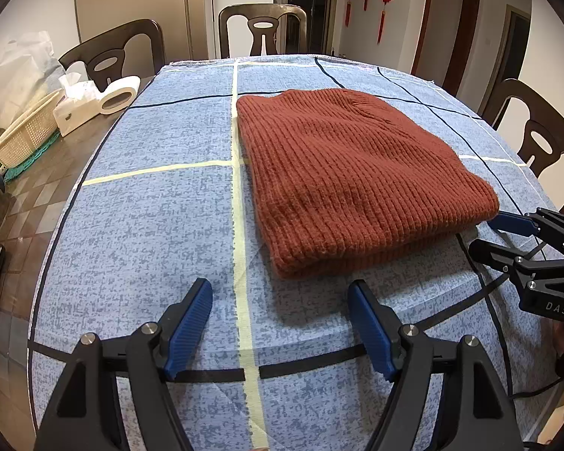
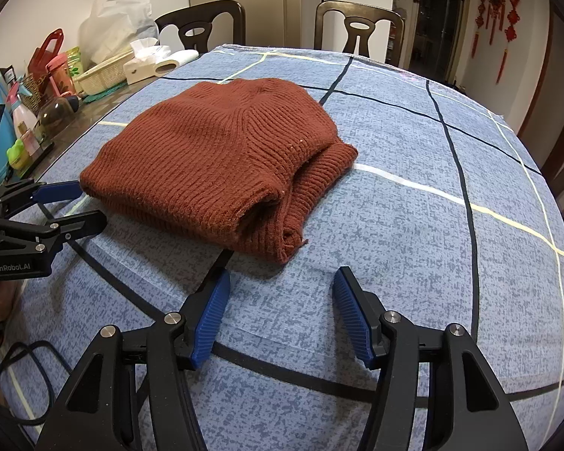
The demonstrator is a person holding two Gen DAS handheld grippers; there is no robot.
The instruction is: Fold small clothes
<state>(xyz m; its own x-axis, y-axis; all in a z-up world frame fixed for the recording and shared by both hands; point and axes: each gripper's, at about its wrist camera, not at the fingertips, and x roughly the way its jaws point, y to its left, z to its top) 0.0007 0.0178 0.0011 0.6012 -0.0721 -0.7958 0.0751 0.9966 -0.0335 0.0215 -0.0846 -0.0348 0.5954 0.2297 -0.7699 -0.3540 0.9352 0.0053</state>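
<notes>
A rust-red ribbed knit sweater (image 1: 353, 176) lies folded into a thick rectangle on the blue checked tablecloth (image 1: 150, 225). In the right wrist view the sweater (image 2: 214, 165) shows its stacked layers at the near right corner. My left gripper (image 1: 280, 293) hovers open just short of the sweater's near edge, nothing between its blue pads. My right gripper (image 2: 282, 282) is open too, empty, just before the sweater's near corner. Each gripper shows in the other's view: the right gripper (image 1: 488, 236) beside the sweater's right corner, the left gripper (image 2: 86, 206) by its left edge.
Dark wooden chairs (image 1: 263, 30) ring the table's far side. At the left, off the cloth, stand a woven basket (image 1: 26, 131), a tissue box (image 1: 75, 109), a paper roll (image 1: 120, 94), and bottles and bags (image 2: 56, 71). A black cable (image 2: 26, 368) trails at the near left.
</notes>
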